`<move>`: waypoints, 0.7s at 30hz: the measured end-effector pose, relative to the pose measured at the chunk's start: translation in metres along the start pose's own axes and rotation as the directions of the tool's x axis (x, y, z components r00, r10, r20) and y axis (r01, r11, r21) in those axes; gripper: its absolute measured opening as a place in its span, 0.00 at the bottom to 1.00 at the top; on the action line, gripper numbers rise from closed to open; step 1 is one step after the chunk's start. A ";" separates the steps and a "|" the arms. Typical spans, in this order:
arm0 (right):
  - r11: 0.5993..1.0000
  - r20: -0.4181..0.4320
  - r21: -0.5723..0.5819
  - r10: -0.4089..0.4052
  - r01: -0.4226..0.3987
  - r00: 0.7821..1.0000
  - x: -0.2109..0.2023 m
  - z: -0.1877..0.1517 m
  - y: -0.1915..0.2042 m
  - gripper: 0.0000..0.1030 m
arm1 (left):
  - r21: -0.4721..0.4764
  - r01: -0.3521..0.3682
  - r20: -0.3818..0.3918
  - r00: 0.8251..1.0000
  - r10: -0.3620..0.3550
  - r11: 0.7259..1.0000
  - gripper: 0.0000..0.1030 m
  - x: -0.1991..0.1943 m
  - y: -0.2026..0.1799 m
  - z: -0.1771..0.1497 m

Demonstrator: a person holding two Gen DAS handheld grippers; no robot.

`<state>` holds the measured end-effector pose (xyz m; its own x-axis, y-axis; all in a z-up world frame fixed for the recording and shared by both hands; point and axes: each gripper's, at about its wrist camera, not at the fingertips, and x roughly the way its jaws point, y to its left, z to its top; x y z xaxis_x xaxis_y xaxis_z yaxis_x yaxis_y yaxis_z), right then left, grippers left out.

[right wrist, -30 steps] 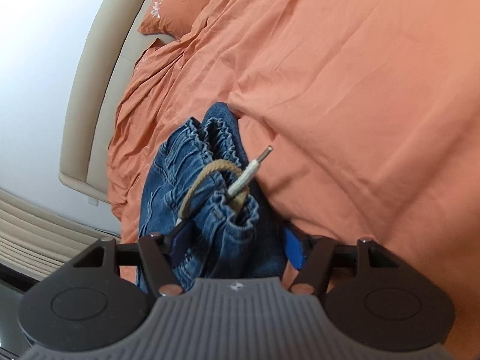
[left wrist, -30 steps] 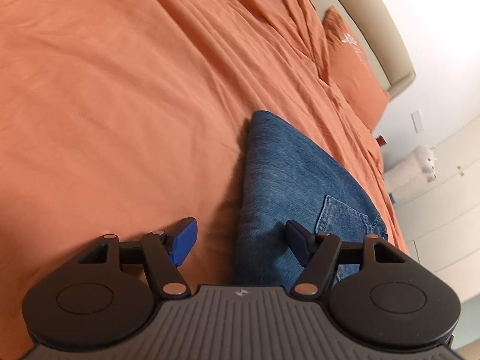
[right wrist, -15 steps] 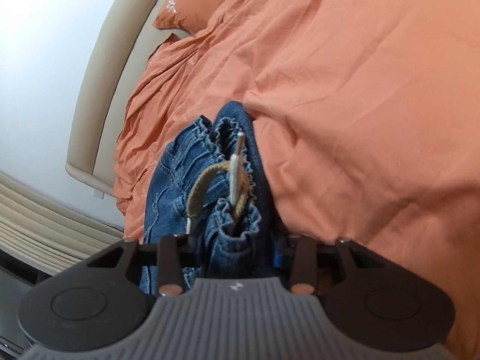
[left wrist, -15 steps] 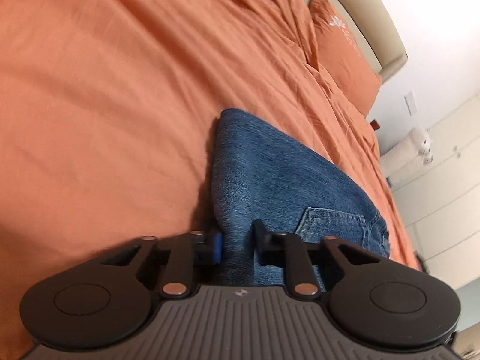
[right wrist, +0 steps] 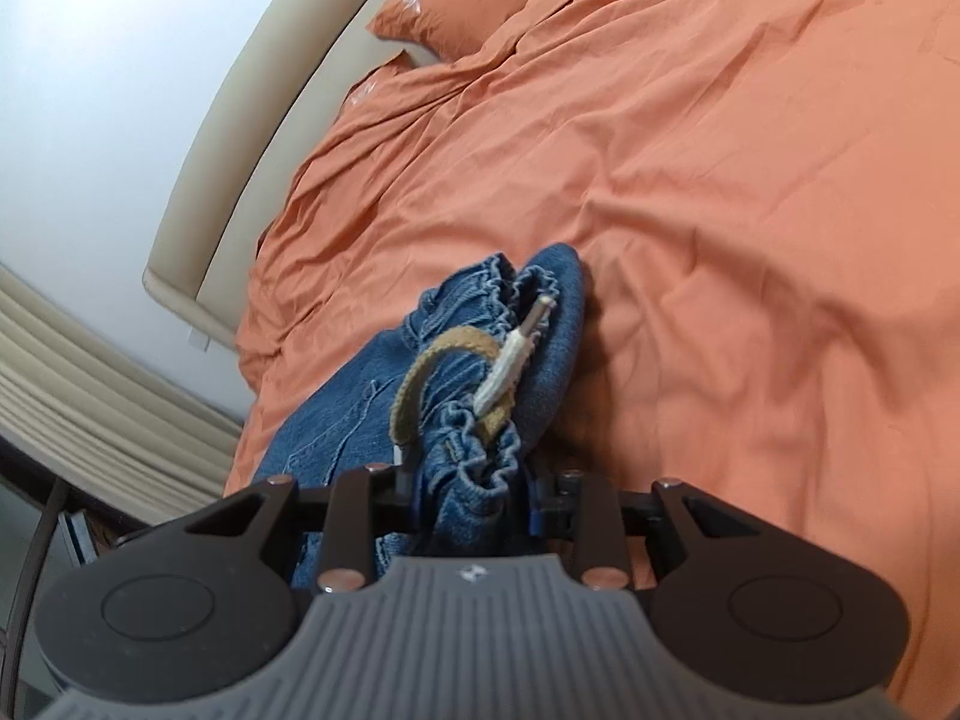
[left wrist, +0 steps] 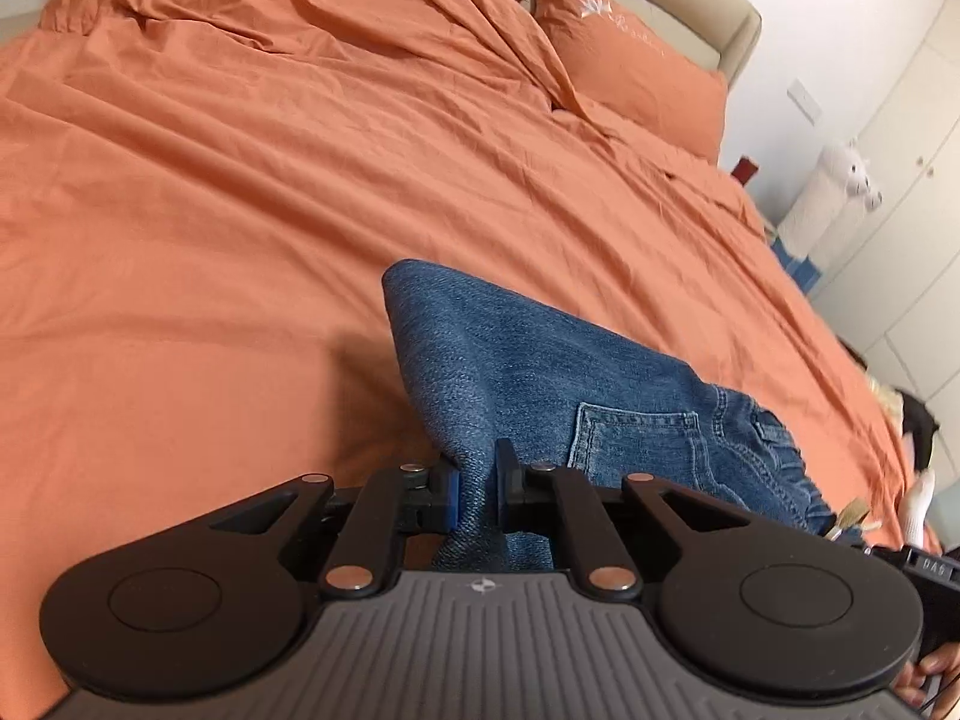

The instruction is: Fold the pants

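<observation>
Left gripper (left wrist: 477,489) now pinched tight on a fold of the jeans (left wrist: 540,372), jaws were spread wide a second ago; right gripper (right wrist: 465,501) likewise went from loose around the bunched elastic waistband (right wrist: 480,450) to clamped on it. Both views show more of the headboard (left wrist: 729,30) and pillow (left wrist: 630,84) than before. Jeans are blue denim, sitting on the orange duvet (left wrist: 240,180), back pocket (left wrist: 630,444) facing up, tan drawstring (right wrist: 432,372) looped over the waistband with its pale tip sticking out
</observation>
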<state>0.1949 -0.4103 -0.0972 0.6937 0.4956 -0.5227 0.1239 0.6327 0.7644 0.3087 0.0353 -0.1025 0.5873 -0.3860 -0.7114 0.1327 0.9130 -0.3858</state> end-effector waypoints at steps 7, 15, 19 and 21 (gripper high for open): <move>1.000 -0.054 -0.003 0.015 -0.015 0.998 -0.027 -0.054 0.030 0.24 | 0.007 -0.023 -0.024 0.999 0.023 1.000 0.10 -0.059 0.014 -0.027; 0.992 -0.097 -0.082 0.089 -0.097 0.991 -0.027 -0.095 0.106 0.24 | 0.024 -0.075 0.037 0.997 0.074 0.997 0.10 -0.146 0.046 -0.027; 0.983 -0.130 -0.116 0.127 -0.143 0.983 -0.003 -0.109 0.149 0.24 | 0.025 -0.122 0.087 0.989 0.119 0.992 0.10 -0.185 0.074 -0.021; 0.977 -0.149 -0.139 0.140 -0.161 0.979 0.015 -0.115 0.171 0.24 | 0.023 -0.154 0.103 0.983 0.151 0.988 0.10 -0.198 0.089 -0.015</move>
<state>0.1450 -0.2265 -0.0178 0.5903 0.6625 -0.4611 -0.0887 0.6211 0.7787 0.1924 0.1911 -0.0044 0.6796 -0.2280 -0.6973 0.0591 0.9644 -0.2577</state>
